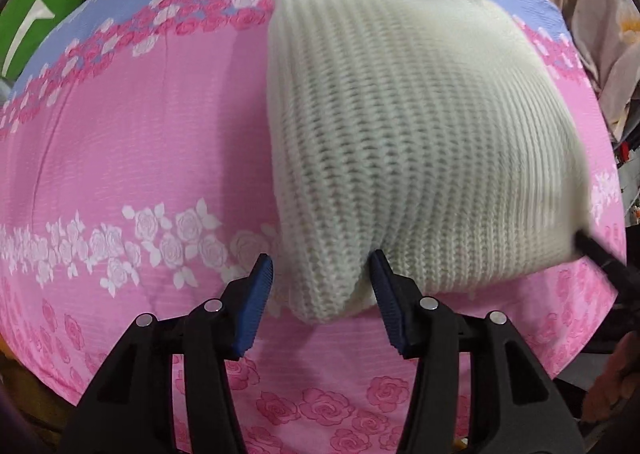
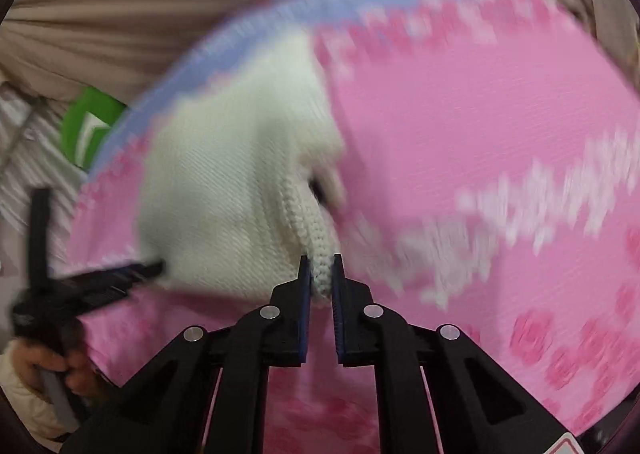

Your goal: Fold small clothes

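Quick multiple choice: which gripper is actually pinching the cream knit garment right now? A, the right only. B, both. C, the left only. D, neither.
A: the right gripper has its pads closed on a bunched edge of the cream knit garment, while the left gripper stands open with a corner of the knit between its pads, the right-hand pad close beside it.

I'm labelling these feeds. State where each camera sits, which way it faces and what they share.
Left wrist: sits on the left claw, facing down at the knit on the sheet; open pads straddle its corner.
Right wrist: sits on the right claw, facing down, blurred; pads pinch the knit's edge; a hand shows at lower left.
Shared: knit, sheet, green item.
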`<state>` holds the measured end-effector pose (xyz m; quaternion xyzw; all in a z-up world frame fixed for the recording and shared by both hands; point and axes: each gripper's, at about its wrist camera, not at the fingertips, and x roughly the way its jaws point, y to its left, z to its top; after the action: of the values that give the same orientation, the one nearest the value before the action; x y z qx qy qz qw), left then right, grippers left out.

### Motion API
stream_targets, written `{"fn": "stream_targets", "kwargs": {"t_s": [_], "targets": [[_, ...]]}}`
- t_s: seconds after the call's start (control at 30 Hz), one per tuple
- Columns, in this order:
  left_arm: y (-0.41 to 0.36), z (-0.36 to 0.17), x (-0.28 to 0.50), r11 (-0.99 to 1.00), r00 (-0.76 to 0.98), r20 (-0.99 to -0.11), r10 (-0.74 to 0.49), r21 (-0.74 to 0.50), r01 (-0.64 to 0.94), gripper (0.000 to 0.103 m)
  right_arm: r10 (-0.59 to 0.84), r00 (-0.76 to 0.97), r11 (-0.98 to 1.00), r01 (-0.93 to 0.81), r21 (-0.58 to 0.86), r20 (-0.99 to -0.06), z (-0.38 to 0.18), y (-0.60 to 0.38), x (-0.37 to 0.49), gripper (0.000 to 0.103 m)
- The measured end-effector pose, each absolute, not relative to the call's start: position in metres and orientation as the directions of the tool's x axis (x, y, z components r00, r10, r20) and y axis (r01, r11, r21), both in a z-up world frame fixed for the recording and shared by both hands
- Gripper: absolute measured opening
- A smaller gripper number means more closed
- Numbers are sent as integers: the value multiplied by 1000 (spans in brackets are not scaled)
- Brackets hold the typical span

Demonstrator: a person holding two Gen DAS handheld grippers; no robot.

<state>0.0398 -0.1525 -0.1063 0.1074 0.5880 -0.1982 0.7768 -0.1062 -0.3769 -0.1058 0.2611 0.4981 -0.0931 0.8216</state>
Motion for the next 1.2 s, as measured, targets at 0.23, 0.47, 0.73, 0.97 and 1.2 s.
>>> {"fn": "stream_targets", "kwargs": {"t_s": [0.23,0.47,0.73,0.97,1.2], "targets": [[-148,-83,26,895,243,-940,-239,-116,430,49,120,496,855,388,344,-860,-83,-372,-106,22],[-151,-44,34,895,285,-905,-317,-186,406,87,192,528,796,409,446,-827,-86,-388,-89,64],[-175,-79,77,912,262,-928,-265,-153,382,87,268,492,770,408,490,-829,-123,-381,-52,64],[-181,-93,94,911,240,-932,-272,-169,375,95,274,502,776,389,497,-820,-128,-375,-35,68],[-175,-115,109,884,169,-911,-377,-299,360,98,293,504,766,385,515,-813,-129,-378,-29,71]]}}
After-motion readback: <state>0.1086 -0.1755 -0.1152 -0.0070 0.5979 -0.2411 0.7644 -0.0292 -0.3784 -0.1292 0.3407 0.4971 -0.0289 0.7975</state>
